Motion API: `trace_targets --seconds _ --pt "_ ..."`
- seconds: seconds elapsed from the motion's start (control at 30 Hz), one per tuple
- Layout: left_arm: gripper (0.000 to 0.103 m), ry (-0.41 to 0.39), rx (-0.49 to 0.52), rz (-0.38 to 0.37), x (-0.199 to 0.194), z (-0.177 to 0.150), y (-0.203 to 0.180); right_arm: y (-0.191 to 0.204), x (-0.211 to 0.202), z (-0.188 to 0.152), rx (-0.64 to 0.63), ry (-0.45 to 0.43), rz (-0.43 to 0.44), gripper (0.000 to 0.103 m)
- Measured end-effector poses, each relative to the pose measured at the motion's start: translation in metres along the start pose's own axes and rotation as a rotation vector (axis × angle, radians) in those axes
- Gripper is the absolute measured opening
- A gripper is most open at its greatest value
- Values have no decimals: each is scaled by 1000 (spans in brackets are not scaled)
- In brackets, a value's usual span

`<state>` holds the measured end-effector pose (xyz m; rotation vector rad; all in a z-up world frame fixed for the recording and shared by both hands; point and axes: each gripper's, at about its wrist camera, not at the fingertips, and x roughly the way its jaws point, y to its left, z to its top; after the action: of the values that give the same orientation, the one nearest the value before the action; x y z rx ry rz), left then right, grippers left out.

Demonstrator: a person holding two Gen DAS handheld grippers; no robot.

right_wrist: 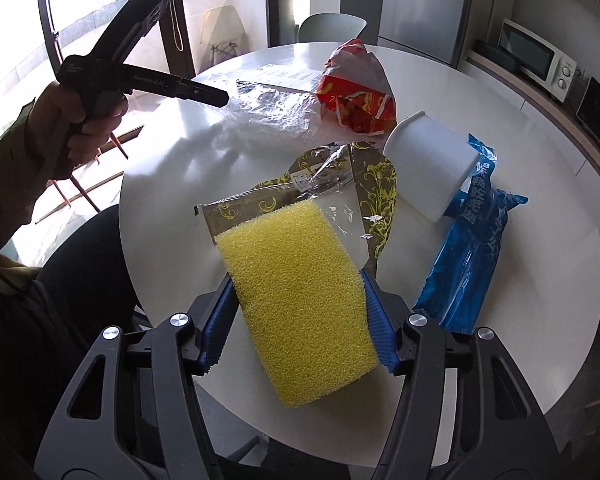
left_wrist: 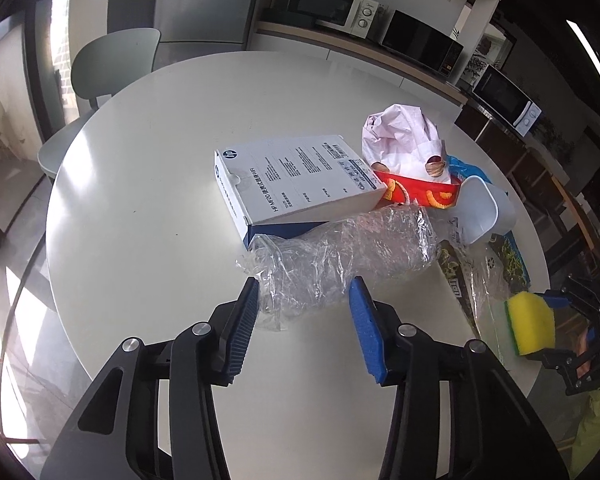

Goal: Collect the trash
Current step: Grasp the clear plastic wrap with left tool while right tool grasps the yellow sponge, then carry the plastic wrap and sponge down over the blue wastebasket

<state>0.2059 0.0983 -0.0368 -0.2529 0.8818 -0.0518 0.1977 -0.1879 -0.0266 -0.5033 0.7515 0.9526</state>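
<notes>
Right wrist view is showing your right gripper [right_wrist: 300,308] pinching a yellow sponge [right_wrist: 300,300], both blue pads pressing on its long sides above the near edge of the round white table [right_wrist: 168,184]. Beyond the sponge, a brown patterned wrapper [right_wrist: 364,176] is lying flat. A white plastic cup [right_wrist: 428,164] is lying on its side, resting partly on a blue packet [right_wrist: 468,256]; whether anything is in the cup I cannot tell. A red snack bag [right_wrist: 356,92] is sitting behind it, with crumpled pink paper [left_wrist: 400,140] poking out of its open top in the left wrist view.

Your left gripper [left_wrist: 304,304] is standing with its jaws apart around the near end of a crumpled clear plastic bag [left_wrist: 340,256]; the left pad [left_wrist: 244,320] is sitting at the bag's edge, the other just beside it, neither clearly squeezing. That bag is lying against a white HP box [left_wrist: 296,180], whose lid is closed.
</notes>
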Motion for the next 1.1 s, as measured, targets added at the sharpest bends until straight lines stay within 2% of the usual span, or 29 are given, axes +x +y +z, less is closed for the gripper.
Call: trace_targets --seconds 0.1,0.2,0.43,0.6,0.93,1.1 --pt "43 -14 -7 3 -8 -1 1 -6 -6 -2 40 -26 -10 55" --pt "43 -40 -18 4 -20 -4 3 -10 -13 -2 80 -67 20 55" --pt "42 -79 -43 9 -41 -8 6 -4 -25 5 71 -110 -5 55" --pt "42 -74 -38 8 -42 -16 2 3 -19 3 53 -89 -25 56" --pt "42 -47 -37 5 -36 -29 1 9 -8 -6 51 -55 -50 64" --pt "42 -41 -37 7 -35 -34 -1 11 -8 -11 49 -43 -48 61"
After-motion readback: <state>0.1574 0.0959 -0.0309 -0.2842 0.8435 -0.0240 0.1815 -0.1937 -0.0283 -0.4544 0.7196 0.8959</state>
